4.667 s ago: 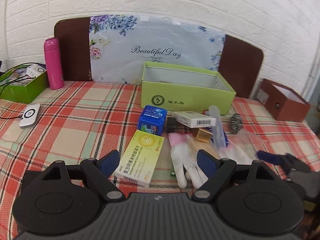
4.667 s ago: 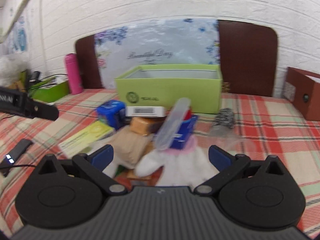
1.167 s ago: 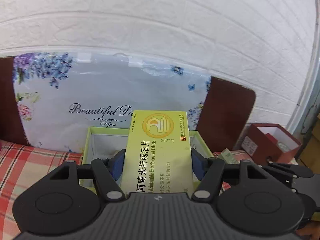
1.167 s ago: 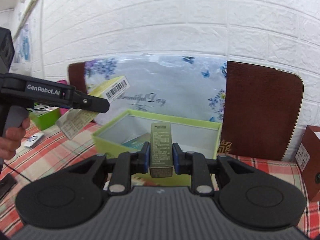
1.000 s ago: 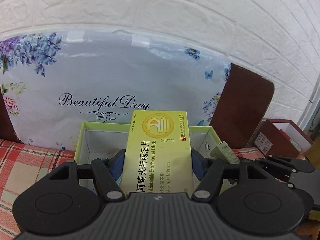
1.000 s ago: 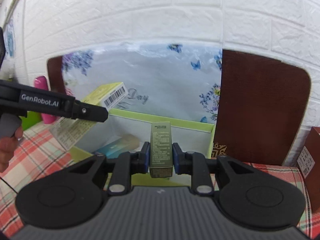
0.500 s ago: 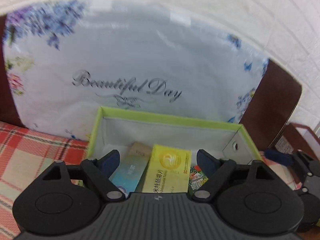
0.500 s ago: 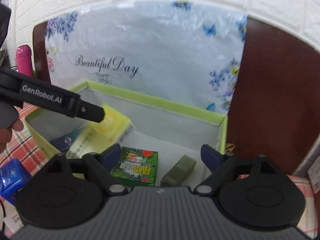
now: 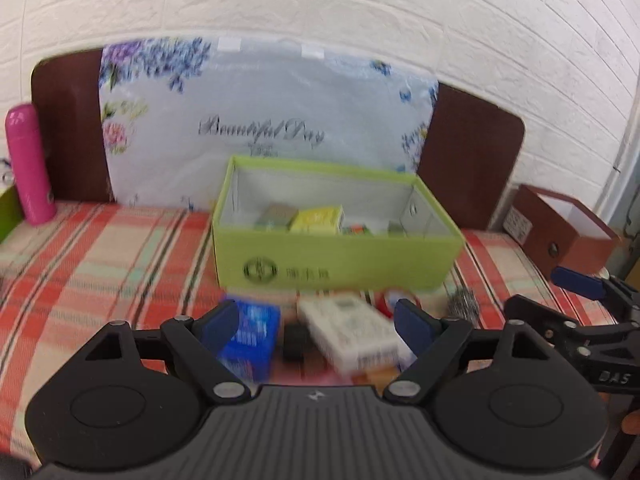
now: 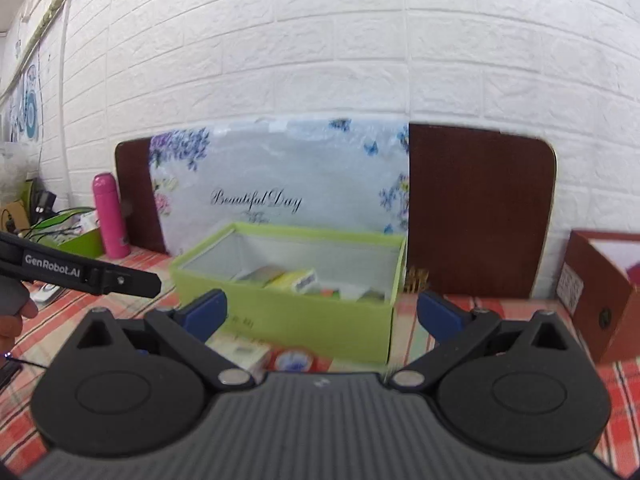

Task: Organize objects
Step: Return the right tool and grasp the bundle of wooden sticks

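The light green box [image 9: 336, 256] stands on the checked cloth before the flowered board. Inside it lie the yellow tablet box [image 9: 318, 219], a beige carton and the small olive box [image 9: 394, 228]. My left gripper [image 9: 318, 320] is open and empty, hovering over the loose pile: a blue box [image 9: 254, 332], a white barcoded box [image 9: 352, 330] and a red round item [image 9: 390, 298]. In the right wrist view my right gripper [image 10: 323, 312] holds nothing; its jaws are opening in front of the green box [image 10: 304, 320], with the yellow tablet box [image 10: 294, 278] inside.
A pink bottle [image 9: 28, 164] stands at the back left, and a brown open box [image 9: 560, 228] at the right. A steel scrubber [image 9: 462, 300] lies right of the pile. A person's hand [image 10: 16, 312] shows at the left edge of the right wrist view.
Both grippers let go of their boxes into the green box, opened, and pulled back and away from it. The yellow tablet box and the olive box now lie inside.
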{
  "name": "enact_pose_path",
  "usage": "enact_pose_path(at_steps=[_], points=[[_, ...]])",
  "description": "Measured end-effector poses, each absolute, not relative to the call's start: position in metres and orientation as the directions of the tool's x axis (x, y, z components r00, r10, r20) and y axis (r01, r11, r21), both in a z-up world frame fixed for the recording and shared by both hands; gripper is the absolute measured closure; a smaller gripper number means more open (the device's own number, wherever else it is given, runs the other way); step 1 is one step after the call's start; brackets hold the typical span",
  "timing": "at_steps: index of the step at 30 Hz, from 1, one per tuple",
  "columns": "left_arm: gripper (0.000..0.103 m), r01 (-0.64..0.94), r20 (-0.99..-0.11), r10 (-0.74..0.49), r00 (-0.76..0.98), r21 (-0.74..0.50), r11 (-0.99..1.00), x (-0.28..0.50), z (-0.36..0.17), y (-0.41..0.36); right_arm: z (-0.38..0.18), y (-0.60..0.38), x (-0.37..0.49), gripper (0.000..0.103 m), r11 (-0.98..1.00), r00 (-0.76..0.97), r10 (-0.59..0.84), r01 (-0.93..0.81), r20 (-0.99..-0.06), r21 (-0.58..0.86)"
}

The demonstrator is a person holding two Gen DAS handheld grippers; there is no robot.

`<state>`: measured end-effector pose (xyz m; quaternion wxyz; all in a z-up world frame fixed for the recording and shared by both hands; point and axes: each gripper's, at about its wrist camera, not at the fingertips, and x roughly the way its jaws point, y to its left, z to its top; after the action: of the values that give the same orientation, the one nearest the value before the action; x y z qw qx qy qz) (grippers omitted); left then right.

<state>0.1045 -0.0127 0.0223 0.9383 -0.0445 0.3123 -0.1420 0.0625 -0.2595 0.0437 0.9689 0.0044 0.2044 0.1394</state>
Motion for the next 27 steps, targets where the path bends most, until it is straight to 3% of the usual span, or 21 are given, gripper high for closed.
enact_pose_path(at_steps=[8,16,26,27], points=[[0.015,0.191,-0.654,-0.272,0.706,-0.194,0.962,0.047,-0.017,0.008,-0.001,-0.254,0.007,0.0,0.961,0.819,0.275,-0.254,-0.504,0.11],[0.015,0.117,-0.677,-0.234,0.697,-0.214,0.97,0.02,-0.031,0.032,-0.017,-0.225,-0.017,0.0,0.922,0.77,0.383,-0.351,-0.51,0.163],[0.015,0.093,-0.642,-0.223,0.733,-0.231,0.969,0.017,-0.021,0.041,-0.026,-0.18,0.019,0.015,0.889,0.727,0.449,-0.425,-0.52,0.173],[0.015,0.092,-0.64,-0.219,0.737,-0.227,0.97,0.02,-0.022,0.04,-0.028,-0.178,0.021,0.021,0.889,0.725,0.447,-0.425,-0.523,0.171]])
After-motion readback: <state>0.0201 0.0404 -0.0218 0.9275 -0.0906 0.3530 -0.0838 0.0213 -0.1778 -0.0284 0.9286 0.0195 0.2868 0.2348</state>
